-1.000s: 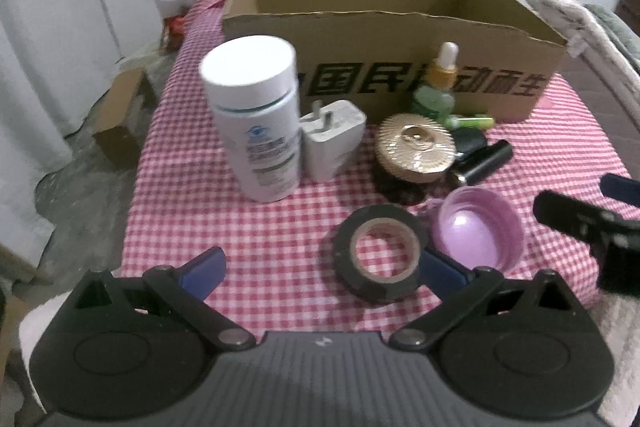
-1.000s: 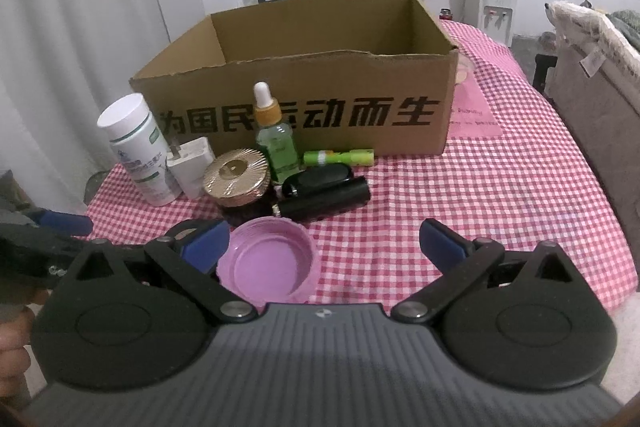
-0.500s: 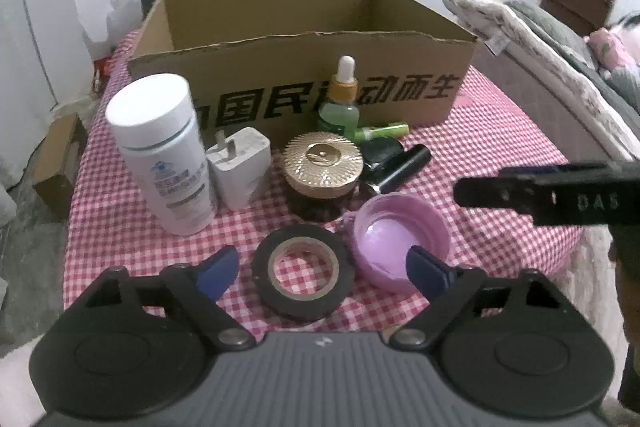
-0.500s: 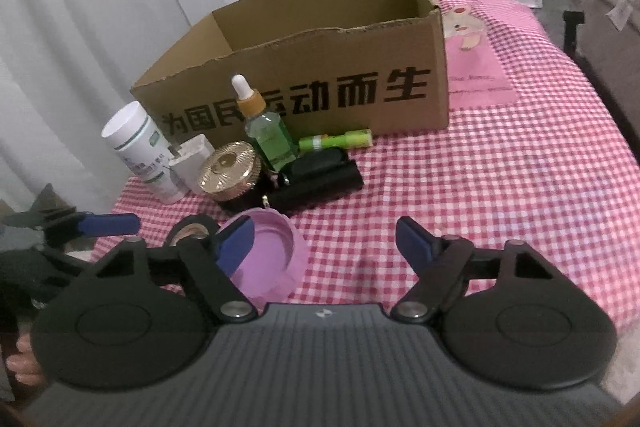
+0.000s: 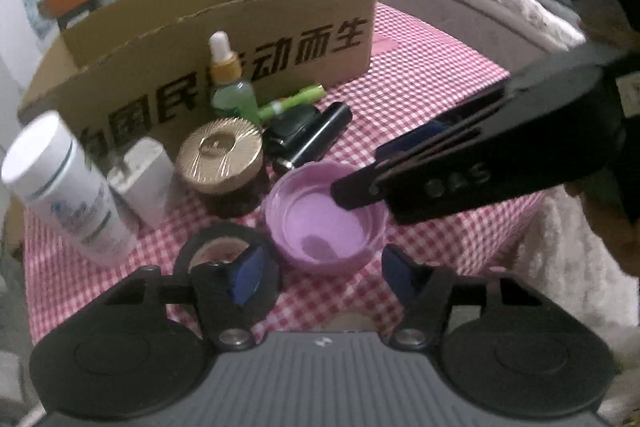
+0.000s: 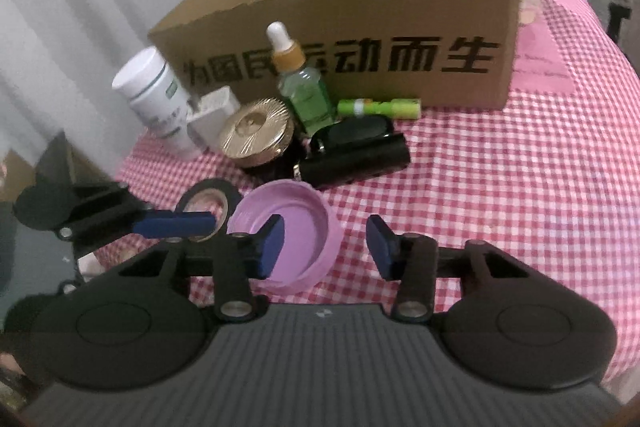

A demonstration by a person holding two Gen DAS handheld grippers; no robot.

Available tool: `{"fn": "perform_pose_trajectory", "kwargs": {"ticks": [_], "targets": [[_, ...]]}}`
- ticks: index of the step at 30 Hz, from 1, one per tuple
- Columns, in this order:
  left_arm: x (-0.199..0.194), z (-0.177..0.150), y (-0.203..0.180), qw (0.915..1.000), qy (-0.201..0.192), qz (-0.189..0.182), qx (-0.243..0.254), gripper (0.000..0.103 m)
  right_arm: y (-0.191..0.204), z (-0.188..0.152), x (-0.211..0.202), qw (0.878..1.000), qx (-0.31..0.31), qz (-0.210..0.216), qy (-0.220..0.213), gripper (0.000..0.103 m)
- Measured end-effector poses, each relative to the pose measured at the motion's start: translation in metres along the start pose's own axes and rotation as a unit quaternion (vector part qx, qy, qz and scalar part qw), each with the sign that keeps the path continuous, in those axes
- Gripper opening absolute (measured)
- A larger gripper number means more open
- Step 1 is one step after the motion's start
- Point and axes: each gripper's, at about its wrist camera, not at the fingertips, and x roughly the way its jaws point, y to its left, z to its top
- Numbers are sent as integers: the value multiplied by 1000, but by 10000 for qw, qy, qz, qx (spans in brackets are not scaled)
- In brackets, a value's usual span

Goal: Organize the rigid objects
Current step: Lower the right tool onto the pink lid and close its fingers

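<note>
Here, both spread wide: left tongs (image 5: 320,269) before purple lid (image 5: 326,217). Right tongs (image 6: 326,247) over same lid, gripping nothing.

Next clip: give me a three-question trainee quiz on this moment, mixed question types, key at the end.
1. True or false: the brown cardboard box already holds the round purple plastic lid.
2. Which gripper's finger reaches inside that lid's rim? A left gripper B right gripper
3. Fill in: left of the lid lies a black roll of ____.

Key: 1 false, it lies on the red checked tablecloth; 2 B; 3 tape.
</note>
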Motion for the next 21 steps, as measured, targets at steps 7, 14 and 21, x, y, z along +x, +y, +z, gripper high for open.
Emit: {"fn": "perform_pose_trajectory", "kwargs": {"ticks": [7, 14, 21], "targets": [[7, 4, -9, 9995, -51, 130, 294, 59, 3, 2, 18, 9982, -384, -135, 432, 19], [14, 10, -17, 9991, -133, 18, 394, 68, -4, 5, 14, 9965, -558, -347, 511, 12], [28, 20, -29, 9973, -108, 38, 729, 79, -19, 11, 5, 9965, -422, -482, 539, 12]]}}
